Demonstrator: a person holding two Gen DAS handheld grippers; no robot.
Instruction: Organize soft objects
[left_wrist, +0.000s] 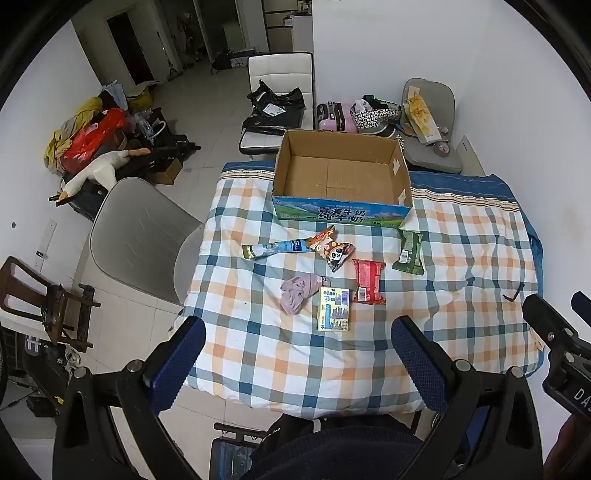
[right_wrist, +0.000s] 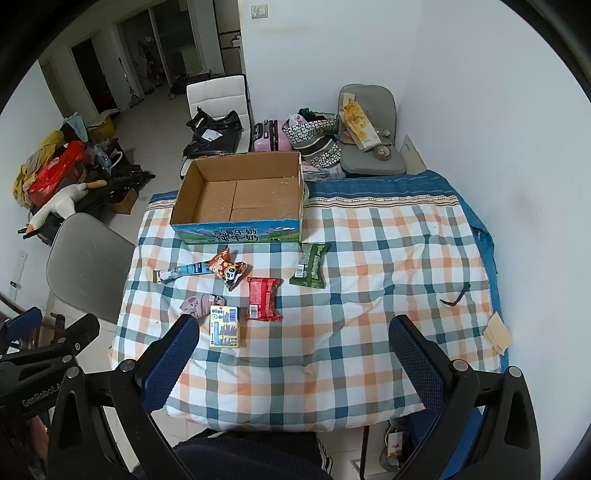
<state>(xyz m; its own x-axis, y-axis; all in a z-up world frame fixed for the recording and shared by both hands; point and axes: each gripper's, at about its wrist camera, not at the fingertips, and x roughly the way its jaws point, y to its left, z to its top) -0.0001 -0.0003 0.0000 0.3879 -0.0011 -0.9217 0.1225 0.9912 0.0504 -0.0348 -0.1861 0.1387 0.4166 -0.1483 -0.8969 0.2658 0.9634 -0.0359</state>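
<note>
A: Since both rigs sit high over the near edge of the table (left_wrist: 461, 258), left wrist view first. Left gripper (left_wrist: 301, 354)?

B: Spread wide, released, nothing between the pads. It hangs above the near edge, clear of everything. The right gripper (left_wrist: 554, 325) pokes in at the right side, too cropped there to judge.

A: Items?

B: Cardboard box (left_wrist: 341, 205) at the far edge, open top, inside bare. 6 things on the checked cloth in front of it. Blue tube pack (left_wrist: 275, 249) nearest the left edge, tilted, its end touching the panda snack bag (left_wrist: 332, 249). Green packet (left_wrist: 409, 252) sits right of those, just beside the box's near right corner. Red packet (left_wrist: 367, 281) is mid-table. Purple cloth (left_wrist: 297, 293) is bunched and touching the yellow carton (left_wrist: 333, 309), which lies closest to the near edge.

A: Right wrist view?

B: Right gripper (right_wrist: 295, 343) also fully released, empty, over the near edge. Its left finger (right_wrist: 173, 350) overlaps the purple cloth (right_wrist: 199, 303) in frame; contact, cannot tell. Yellow carton (right_wrist: 224, 326) is just beside that finger. Red packet (right_wrist: 263, 298), green packet (right_wrist: 309, 265), panda snack bag (right_wrist: 228, 271), blue tube pack (right_wrist: 183, 272) match, box (right_wrist: 236, 230) at the far edge. Dark strap (right_wrist: 456, 295) lies near the right edge, tan paper (right_wrist: 498, 332) at the near right corner.
</note>
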